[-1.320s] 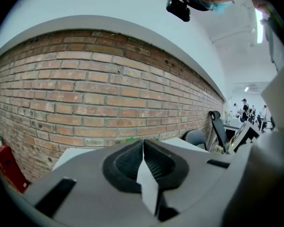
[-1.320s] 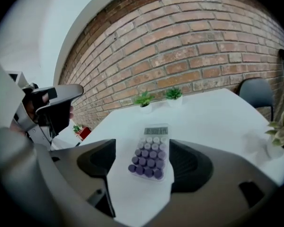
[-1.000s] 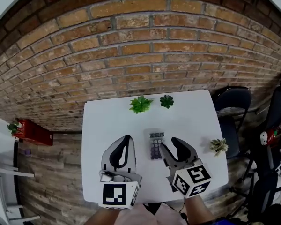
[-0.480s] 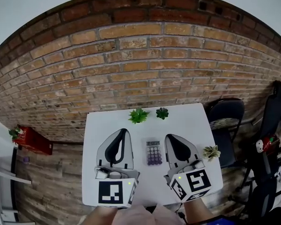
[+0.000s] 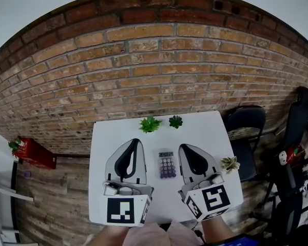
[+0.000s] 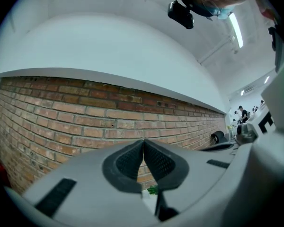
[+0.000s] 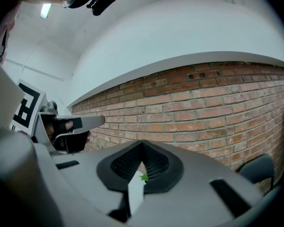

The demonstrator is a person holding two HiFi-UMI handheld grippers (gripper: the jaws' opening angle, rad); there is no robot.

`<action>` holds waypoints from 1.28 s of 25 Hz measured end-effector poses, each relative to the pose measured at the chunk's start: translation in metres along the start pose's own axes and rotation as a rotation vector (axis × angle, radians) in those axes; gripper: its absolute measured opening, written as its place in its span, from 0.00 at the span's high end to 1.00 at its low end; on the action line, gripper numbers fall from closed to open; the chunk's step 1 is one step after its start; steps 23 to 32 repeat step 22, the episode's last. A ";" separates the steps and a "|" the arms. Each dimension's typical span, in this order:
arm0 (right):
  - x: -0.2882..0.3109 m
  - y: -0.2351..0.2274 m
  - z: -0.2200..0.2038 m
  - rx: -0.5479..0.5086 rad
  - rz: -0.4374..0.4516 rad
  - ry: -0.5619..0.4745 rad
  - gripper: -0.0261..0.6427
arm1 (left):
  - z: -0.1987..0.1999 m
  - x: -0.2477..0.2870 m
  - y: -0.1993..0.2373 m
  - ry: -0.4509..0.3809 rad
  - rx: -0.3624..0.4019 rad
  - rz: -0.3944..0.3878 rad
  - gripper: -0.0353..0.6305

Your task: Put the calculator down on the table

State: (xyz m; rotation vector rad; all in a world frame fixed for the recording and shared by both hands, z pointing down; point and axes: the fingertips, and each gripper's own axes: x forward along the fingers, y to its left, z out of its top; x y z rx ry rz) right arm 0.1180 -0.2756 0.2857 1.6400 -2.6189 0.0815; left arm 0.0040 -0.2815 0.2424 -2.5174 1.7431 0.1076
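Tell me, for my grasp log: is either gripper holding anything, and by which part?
Nothing is held. The left gripper and right gripper are both shut on nothing; the calculator lies on the table between them.

Left gripper (image 5: 132, 146) and right gripper (image 5: 187, 151) are held level side by side, jaws closed, both empty.
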 end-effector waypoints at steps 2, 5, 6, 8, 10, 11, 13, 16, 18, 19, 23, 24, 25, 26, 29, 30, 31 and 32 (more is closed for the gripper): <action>-0.001 0.000 0.000 0.001 -0.002 0.001 0.97 | -0.001 0.000 -0.001 0.000 -0.002 -0.001 0.93; -0.001 -0.001 0.001 0.002 -0.007 -0.002 0.97 | -0.001 -0.001 -0.002 -0.002 -0.005 -0.003 0.93; -0.001 -0.001 0.001 0.001 -0.007 -0.002 0.97 | -0.001 -0.001 -0.002 -0.002 -0.006 -0.003 0.93; 0.000 -0.001 0.001 0.001 -0.007 -0.002 0.97 | -0.001 0.000 -0.002 -0.002 -0.007 -0.002 0.93; 0.000 -0.002 0.000 0.002 -0.006 -0.001 0.97 | -0.002 0.000 -0.002 -0.002 -0.007 -0.004 0.93; 0.000 -0.002 0.000 0.003 -0.007 -0.001 0.97 | -0.002 0.001 -0.002 -0.001 -0.006 -0.004 0.93; 0.001 -0.002 0.000 0.005 -0.007 -0.001 0.97 | -0.002 0.001 -0.003 -0.001 -0.005 -0.005 0.93; 0.001 -0.003 0.000 0.005 -0.008 -0.001 0.97 | -0.003 0.002 -0.004 0.001 -0.003 -0.006 0.93; 0.002 -0.004 0.000 0.005 -0.009 -0.001 0.97 | -0.004 0.003 -0.004 0.003 -0.003 -0.007 0.93; 0.002 -0.005 0.000 0.004 -0.009 -0.001 0.97 | -0.004 0.003 -0.004 0.003 -0.003 -0.007 0.93; 0.004 -0.006 -0.001 0.004 -0.009 0.000 0.97 | -0.006 0.005 -0.005 0.005 -0.003 -0.008 0.93; 0.004 -0.006 -0.001 0.004 -0.009 0.000 0.97 | -0.006 0.005 -0.005 0.005 -0.003 -0.008 0.93; 0.004 -0.006 -0.001 0.004 -0.009 0.000 0.97 | -0.006 0.005 -0.005 0.005 -0.003 -0.008 0.93; 0.004 -0.006 -0.001 0.004 -0.009 0.000 0.97 | -0.006 0.005 -0.005 0.005 -0.003 -0.008 0.93; 0.004 -0.006 -0.001 0.004 -0.009 0.000 0.97 | -0.006 0.005 -0.005 0.005 -0.003 -0.008 0.93; 0.004 -0.006 -0.001 0.004 -0.009 0.000 0.97 | -0.006 0.005 -0.005 0.005 -0.003 -0.008 0.93; 0.004 -0.006 -0.001 0.004 -0.009 0.000 0.97 | -0.006 0.005 -0.005 0.005 -0.003 -0.008 0.93; 0.004 -0.006 -0.001 0.004 -0.009 0.000 0.97 | -0.006 0.005 -0.005 0.005 -0.003 -0.008 0.93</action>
